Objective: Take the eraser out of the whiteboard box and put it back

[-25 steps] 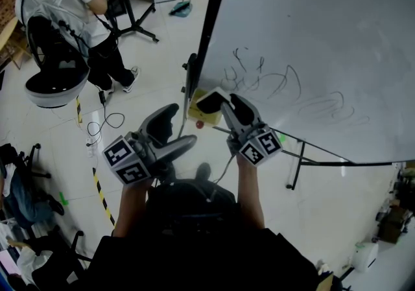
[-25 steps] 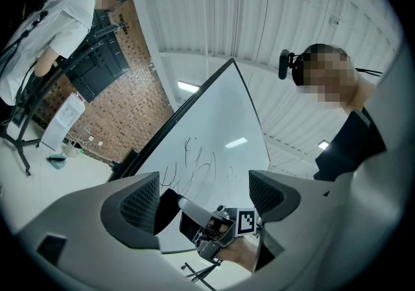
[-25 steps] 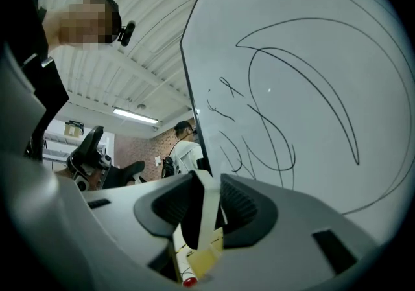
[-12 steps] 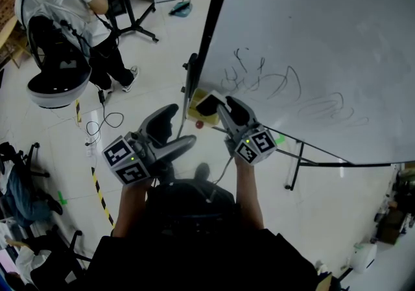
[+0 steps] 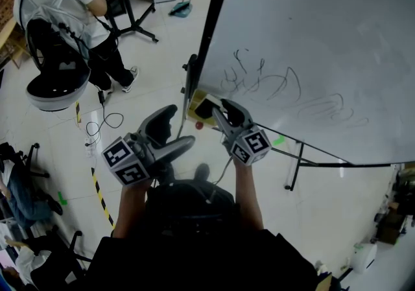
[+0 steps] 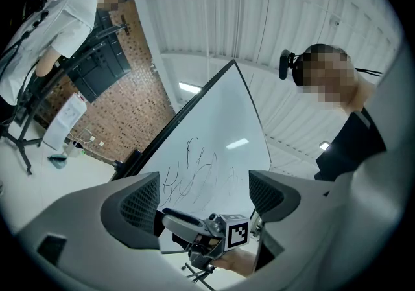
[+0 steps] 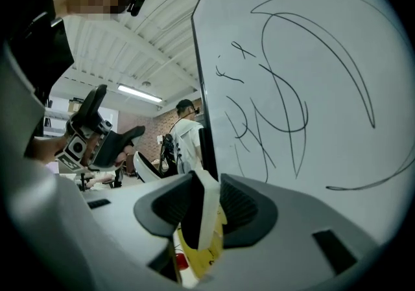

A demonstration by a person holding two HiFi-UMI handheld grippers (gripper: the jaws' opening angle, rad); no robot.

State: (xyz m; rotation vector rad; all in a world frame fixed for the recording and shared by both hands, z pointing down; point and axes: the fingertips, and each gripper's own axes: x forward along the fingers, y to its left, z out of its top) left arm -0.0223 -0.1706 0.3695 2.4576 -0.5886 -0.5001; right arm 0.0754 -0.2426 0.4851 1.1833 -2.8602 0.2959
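**A:** Which step are we at?

**B:** Take it from the left of the whiteboard (image 5: 311, 43). The left gripper (image 5: 178, 126) hovers off the board's lower left corner with its jaws apart and nothing between them. At that corner the eraser (image 5: 205, 105) is out of the whiteboard box (image 5: 192, 115) and sits just above it. The jaws of the right gripper (image 5: 218, 110) are clamped on it.

**A:** So the put-back half?

**B:** That's my judgement. With the eraser free of the box, what remains is returning it. The next move would be to line the eraser up over the box's opening at the board's bottom edge, lower it in, and only then part the jaws.

**A:** Do the views differ?

**B:** Yes. The right gripper view shows the grip itself, with one pad on the dark felt face, the other on the pale back, and the yellow box just beneath. The head view hides that contact behind the gripper's body. But only the head view shows both grippers against the board's corner. The left gripper view shows the right gripper side-on, below the scribbles.
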